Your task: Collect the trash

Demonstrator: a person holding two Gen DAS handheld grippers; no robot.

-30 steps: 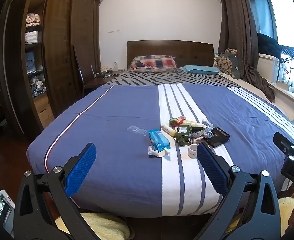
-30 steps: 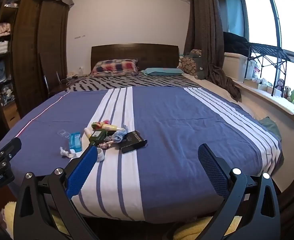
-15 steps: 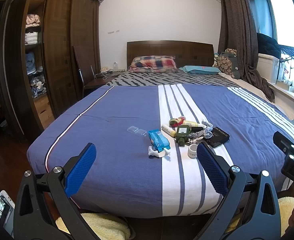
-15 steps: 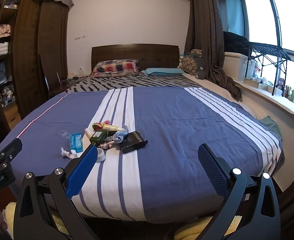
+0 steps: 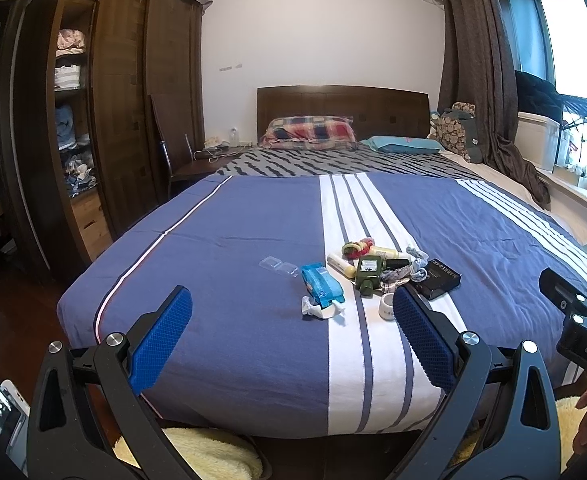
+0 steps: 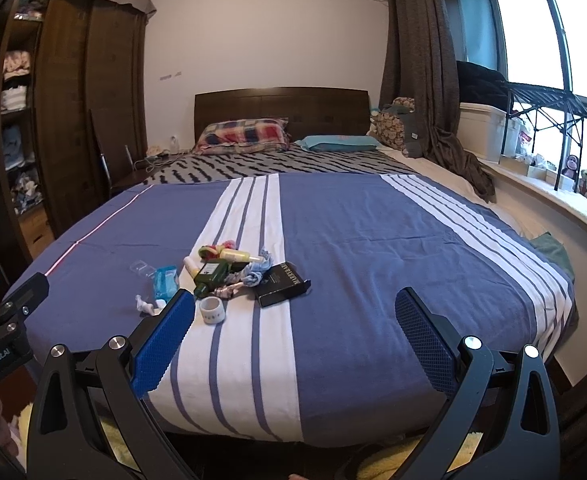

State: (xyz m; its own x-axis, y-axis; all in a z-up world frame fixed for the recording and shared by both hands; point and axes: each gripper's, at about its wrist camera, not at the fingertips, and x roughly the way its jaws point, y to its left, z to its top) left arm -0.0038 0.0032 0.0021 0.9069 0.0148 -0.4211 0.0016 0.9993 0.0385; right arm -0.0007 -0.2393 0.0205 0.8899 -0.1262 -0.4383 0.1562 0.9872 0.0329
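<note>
Blue-padded left gripper point(image 5: 291, 334) and right gripper point(image 6: 294, 334) both gape wide at frame bottom, empty, before a bed point(image 5: 233, 240) holding clustered trash point(image 5: 367, 270) mid-frame.

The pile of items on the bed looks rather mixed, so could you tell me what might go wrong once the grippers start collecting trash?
1. The crumpled white tissue lies against the blue wipes pack; a grab may catch both.
2. The green bottle and black box may not be trash, yet they touch the tangled clutter.
3. The small white cup sits upright on the soft bedspread; a nudge could tip it.
</note>
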